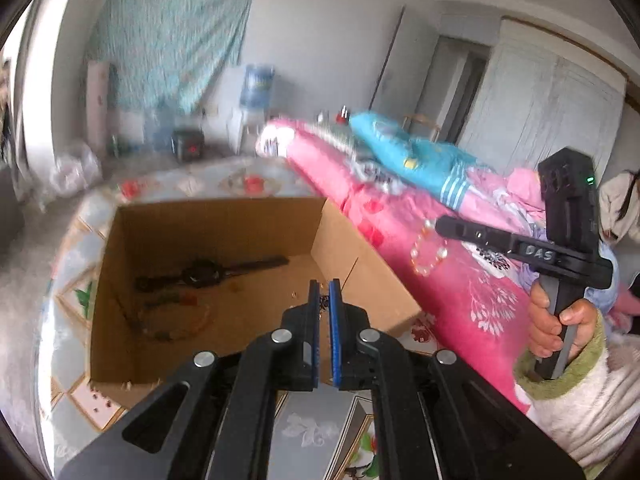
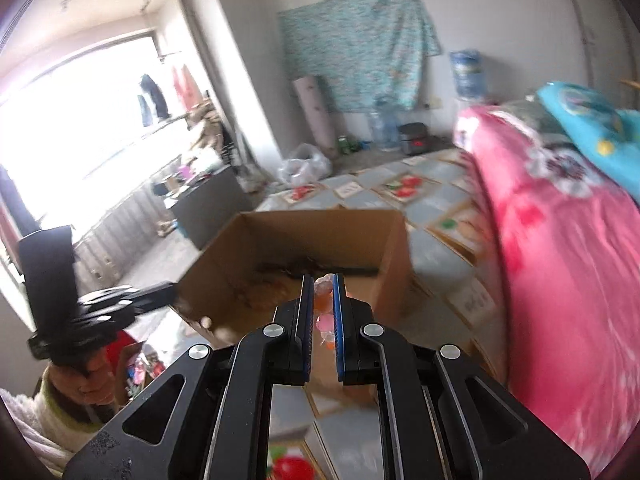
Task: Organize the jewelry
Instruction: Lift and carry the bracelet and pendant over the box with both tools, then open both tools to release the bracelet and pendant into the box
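Note:
An open cardboard box (image 1: 120,280) stands on the floor beside the bed; it also shows in the right wrist view (image 2: 392,240). Inside lie a black wristwatch (image 1: 200,274) and a pale bead necklace (image 1: 180,324). My left gripper (image 1: 324,290) hovers over the box, its jaws nearly closed on something small and dark that I cannot make out. My right gripper (image 2: 323,280) is shut on a pink and orange bead bracelet (image 2: 323,300), held near the box. In the left wrist view that bracelet (image 1: 428,248) hangs from the right gripper (image 1: 440,224) over the bed.
A bed with a pink floral cover (image 1: 460,280) runs along the right of the box, with a blue pillow (image 1: 412,152) on it. The floor has a patterned mat (image 2: 432,192). A water dispenser (image 1: 256,88), bottles and a plastic bag stand at the far wall.

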{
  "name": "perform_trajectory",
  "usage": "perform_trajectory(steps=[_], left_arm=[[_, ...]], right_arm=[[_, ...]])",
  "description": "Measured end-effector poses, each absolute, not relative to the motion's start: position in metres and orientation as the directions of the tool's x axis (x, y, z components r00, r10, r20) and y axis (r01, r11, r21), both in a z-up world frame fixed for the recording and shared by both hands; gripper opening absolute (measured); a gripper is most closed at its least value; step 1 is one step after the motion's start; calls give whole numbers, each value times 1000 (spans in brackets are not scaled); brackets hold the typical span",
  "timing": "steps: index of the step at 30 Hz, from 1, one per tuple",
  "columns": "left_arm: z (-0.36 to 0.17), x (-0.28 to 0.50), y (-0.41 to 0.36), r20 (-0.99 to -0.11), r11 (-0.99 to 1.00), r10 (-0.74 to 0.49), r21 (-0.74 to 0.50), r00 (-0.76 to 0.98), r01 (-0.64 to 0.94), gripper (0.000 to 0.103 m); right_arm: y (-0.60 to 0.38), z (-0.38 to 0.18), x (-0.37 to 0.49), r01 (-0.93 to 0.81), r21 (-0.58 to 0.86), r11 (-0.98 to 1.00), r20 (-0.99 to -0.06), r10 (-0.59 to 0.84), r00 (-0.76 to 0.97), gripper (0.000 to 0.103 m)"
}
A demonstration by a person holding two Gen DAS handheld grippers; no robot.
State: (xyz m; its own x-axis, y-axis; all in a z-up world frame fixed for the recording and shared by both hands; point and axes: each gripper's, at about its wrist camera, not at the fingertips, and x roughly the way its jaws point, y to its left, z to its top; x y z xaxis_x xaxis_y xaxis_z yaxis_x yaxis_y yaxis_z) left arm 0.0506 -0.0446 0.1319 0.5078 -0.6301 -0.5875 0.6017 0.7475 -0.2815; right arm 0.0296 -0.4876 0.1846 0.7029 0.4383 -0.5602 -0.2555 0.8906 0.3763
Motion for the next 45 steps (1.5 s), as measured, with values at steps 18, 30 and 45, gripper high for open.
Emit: perform_trajectory(steps=[18,30,45], left_arm=[[16,173,-86,-935,835,-355,-311,12,453,5],[32,164,-67,-918,845,-379,-290,121,450,19],[109,113,11,-751,886,-423,-224,507,406,51]], right_arm=[[-432,132,139,-409,410,815,-736,561,379,7],[-412,117,157,-395,415,820,-811,530,247,7],[-422,142,144,-339,245,908,-812,383,441,12]])
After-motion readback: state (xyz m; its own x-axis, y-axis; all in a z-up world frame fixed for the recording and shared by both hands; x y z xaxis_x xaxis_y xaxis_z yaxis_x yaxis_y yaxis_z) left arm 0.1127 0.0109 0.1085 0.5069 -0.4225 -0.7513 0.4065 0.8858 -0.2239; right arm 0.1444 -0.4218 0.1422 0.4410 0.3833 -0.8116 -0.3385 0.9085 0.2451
